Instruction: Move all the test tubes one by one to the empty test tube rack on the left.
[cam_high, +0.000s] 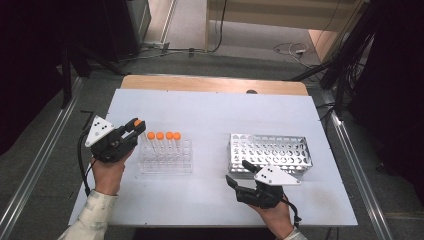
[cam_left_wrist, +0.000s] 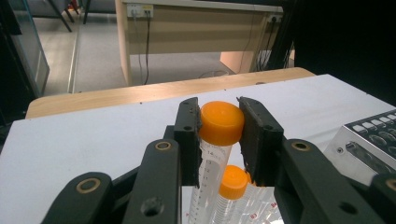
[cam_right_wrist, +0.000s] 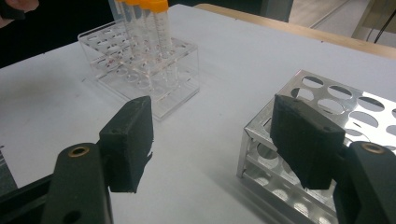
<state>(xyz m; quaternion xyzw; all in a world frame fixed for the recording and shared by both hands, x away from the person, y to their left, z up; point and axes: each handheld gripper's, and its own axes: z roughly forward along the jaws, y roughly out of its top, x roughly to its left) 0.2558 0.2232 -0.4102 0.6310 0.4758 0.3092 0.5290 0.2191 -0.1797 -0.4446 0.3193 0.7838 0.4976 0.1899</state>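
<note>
1. A white table (cam_high: 215, 115) stands on a grey floor, with a wooden strip along its far edge and dark stands and cables around it.
2. A clear plastic rack (cam_high: 165, 159) sits on the table's left half; four orange-capped tubes (cam_high: 164, 136) stand in a row along its far side.
3. A metal rack (cam_high: 270, 152) full of round holes sits well to the right of the clear rack, apart from it.
4. The left gripper (cam_high: 137, 126) is at the clear rack's left end, its jaws pinching the orange cap of a fifth tube (cam_left_wrist: 221, 123). The left gripper view shows this tube upright, with another capped tube just beyond and lower.
5. The right gripper (cam_high: 239, 173) hovers at the near side of the metal rack, far right of the clear rack, jaws spread wide with nothing between them.
6. Each gripper is held by a hand (cam_high: 107, 175) coming from the near edge.
</note>
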